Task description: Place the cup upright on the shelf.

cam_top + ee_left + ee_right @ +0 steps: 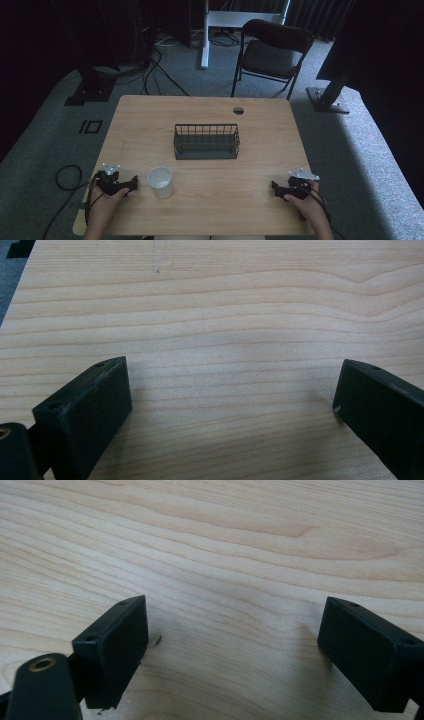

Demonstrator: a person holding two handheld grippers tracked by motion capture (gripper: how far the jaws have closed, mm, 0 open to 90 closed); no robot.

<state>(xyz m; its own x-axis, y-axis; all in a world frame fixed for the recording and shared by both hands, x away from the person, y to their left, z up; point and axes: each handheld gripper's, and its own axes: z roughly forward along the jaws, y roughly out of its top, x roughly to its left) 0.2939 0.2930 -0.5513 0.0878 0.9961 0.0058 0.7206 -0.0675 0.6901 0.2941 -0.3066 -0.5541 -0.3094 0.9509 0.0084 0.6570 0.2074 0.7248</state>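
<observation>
High view: left gripper [131, 183] rests at the table's [250, 200] near-left edge, with the cup [161, 181] upright just beside its tips. Right gripper [276, 188] rests at the near-right edge, well apart from the cup. Wire basket [206, 142] sits mid-table.

Left gripper view: jaws spread wide, bare wood between them.

Right gripper view: jaws spread wide, nothing held, wood grain below.

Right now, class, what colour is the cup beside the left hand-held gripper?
White, slightly translucent; the cup shows best in the high view.
</observation>
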